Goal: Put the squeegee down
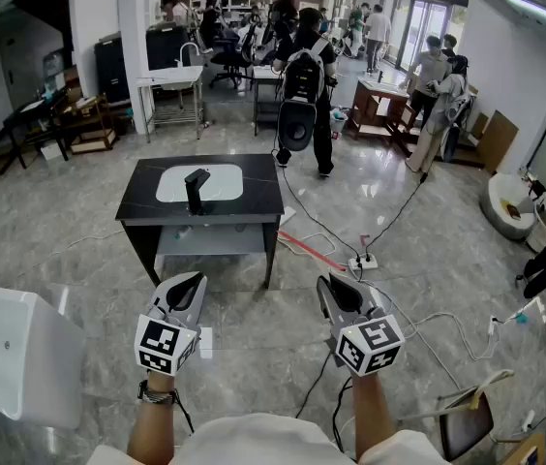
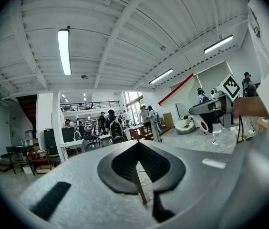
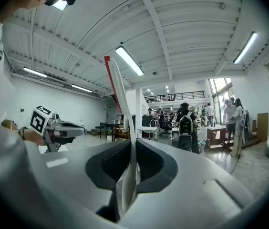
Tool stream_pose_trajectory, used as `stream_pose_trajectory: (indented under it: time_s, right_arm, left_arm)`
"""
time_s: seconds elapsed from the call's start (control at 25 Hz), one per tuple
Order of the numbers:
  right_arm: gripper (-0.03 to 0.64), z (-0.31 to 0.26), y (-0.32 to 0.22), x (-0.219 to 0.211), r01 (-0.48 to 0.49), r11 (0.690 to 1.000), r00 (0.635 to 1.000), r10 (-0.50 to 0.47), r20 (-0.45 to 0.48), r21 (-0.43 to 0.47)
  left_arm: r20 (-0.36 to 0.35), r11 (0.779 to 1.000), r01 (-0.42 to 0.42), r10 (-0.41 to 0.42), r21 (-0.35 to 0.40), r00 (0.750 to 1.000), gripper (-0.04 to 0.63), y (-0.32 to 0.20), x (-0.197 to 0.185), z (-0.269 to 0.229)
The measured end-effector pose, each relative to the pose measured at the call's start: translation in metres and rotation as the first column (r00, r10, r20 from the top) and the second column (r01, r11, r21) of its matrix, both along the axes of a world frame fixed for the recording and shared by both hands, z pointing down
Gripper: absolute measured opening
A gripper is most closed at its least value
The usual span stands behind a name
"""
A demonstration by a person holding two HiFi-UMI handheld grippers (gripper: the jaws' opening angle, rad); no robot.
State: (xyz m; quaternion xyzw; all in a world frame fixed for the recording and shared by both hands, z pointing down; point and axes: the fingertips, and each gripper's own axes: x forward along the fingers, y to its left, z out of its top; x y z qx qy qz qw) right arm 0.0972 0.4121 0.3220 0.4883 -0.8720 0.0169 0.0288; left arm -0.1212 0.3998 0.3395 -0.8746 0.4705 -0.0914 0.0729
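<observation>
The squeegee (image 3: pixel 120 94) is a thin white blade with a red edge, and it stands up out of my right gripper (image 3: pixel 133 147), which is shut on its lower end. From the left gripper view the same white and red blade (image 2: pixel 180 88) slants up from the right gripper (image 2: pixel 206 109). In the head view the right gripper (image 1: pixel 327 285) is held low above the floor, and the blade is hard to make out there. My left gripper (image 1: pixel 194 279) hangs beside it, its jaws (image 2: pixel 138 149) shut with nothing between them.
A black table (image 1: pixel 258 177) stands ahead with a white basin (image 1: pixel 220 184) and a black faucet (image 1: pixel 196 190) on it. A white fixture (image 1: pixel 12 352) sits at the left. Cables and a power strip (image 1: pixel 365 260) lie on the floor. A person with a backpack (image 1: pixel 304 76) stands behind the table.
</observation>
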Motion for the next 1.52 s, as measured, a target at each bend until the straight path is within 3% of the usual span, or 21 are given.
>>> stream_pose_trajectory:
  time_s: [0.36,0.64,0.96,1.28,1.52]
  right_arm:
    - [0.043,0.006,0.000,0.018,0.001,1.000,1.000,-0.001,0.010,-0.008]
    - [0.043,0.010,0.001,0.035,0.053,0.999,0.998,-0.053,0.033,0.004]
    - [0.043,0.016,-0.026,0.057,0.053,0.999,0.995,-0.052,0.089,-0.013]
    - [0.043,0.033,-0.088,0.070,0.042,0.999,0.993,-0.040,0.110,-0.022]
    - [0.043,0.036,-0.175,0.064,0.020,1.000,0.994,-0.017,0.109,-0.023]
  left_arm:
    - [0.013,1.000,-0.011,0.011,-0.007,1.000,-0.002,0.001,0.026,0.004]
    - [-0.041,1.000,-0.002,0.002,-0.015,0.999,-0.002,0.001,0.043,0.008]
    - [-0.055,0.999,0.030,-0.032,-0.042,0.998,-0.001,-0.011,0.058,0.017]
    - [-0.063,0.999,0.021,-0.023,-0.044,0.998,0.000,-0.071,0.071,0.032]
    - [-0.076,0.998,0.018,-0.021,-0.053,0.997,-0.001,-0.168,0.058,0.040]
